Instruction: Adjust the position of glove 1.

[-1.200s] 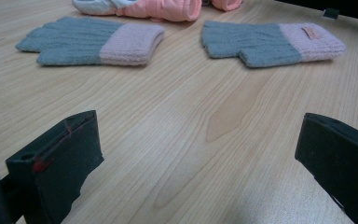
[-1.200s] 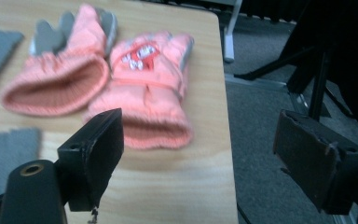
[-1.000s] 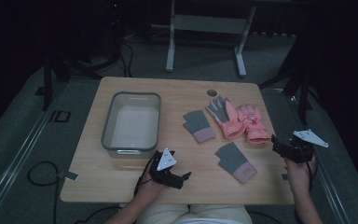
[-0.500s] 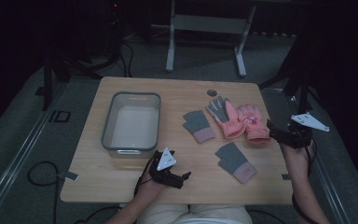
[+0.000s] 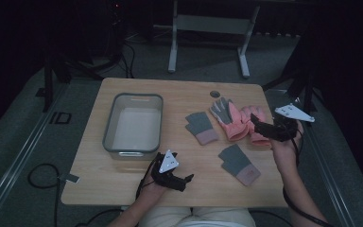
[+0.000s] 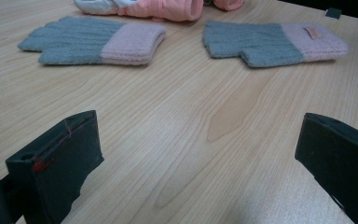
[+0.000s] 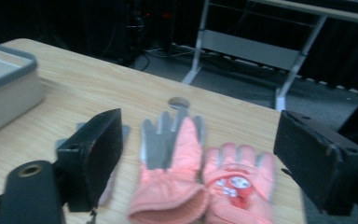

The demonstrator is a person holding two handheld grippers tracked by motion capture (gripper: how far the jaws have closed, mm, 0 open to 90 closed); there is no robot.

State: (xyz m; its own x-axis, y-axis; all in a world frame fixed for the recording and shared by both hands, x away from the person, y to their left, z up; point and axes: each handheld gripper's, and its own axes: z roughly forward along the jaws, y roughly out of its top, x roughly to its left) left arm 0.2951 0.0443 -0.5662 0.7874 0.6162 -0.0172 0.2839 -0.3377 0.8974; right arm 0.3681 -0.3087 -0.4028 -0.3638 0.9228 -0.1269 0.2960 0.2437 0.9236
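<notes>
Pink gloves (image 7: 200, 186) lay cuffs-first just ahead of the right gripper (image 5: 267, 128), its fingers wide apart and empty; the left gripper (image 5: 172, 176) sat farther off.

A clear plastic bin (image 5: 133, 124) with a grey rim sits on the left half of a pale wooden worktop (image 5: 123, 187), its long side running away from the near edge. Two grey knitted fingerless gloves with pink cuffs lie flat to its right, one (image 5: 201, 127) near the worktop's middle, the other (image 5: 239, 164) closer to the near edge, well apart. A round cable hole (image 5: 215, 94) marks the far edge. Beyond stands a grey metal frame (image 5: 210, 28) on dark carpet (image 5: 23, 142), where a black cable (image 5: 40, 177) loops.
</notes>
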